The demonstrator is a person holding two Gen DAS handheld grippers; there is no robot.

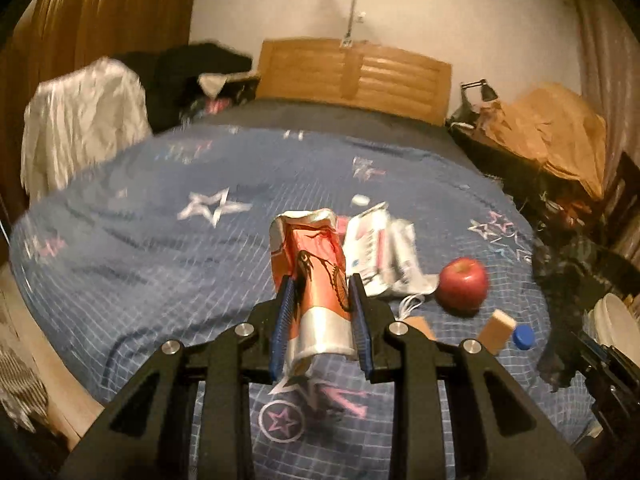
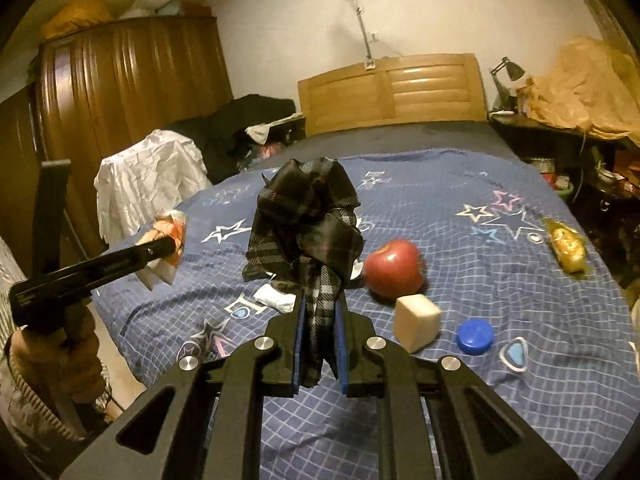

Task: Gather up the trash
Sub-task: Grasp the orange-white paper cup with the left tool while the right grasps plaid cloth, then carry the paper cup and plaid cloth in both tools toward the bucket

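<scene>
My left gripper [image 1: 320,280] is shut on a crumpled orange-and-white wrapper [image 1: 316,248], held up above the blue star-patterned bedspread [image 1: 160,248]. In the right wrist view the same gripper [image 2: 162,246] shows at the left with the wrapper [image 2: 176,226] and a sleeved hand behind it. My right gripper [image 2: 321,298] is shut on a bunched black plaid plastic bag [image 2: 308,216], which stands up from its pads. On the bed lie crumpled white-and-red paper [image 1: 380,248], a small white cap [image 1: 360,200], a blue bottle cap [image 2: 475,336] and a yellow wrapper [image 2: 568,248].
A red apple [image 2: 394,274] and a pale wooden block [image 2: 416,322] lie on the bedspread near the caps. A white cloth [image 2: 148,184] and dark clothes sit at the bed's left. A wooden headboard [image 2: 388,92], a wardrobe [image 2: 132,88] and a cluttered side table [image 2: 560,132] surround the bed.
</scene>
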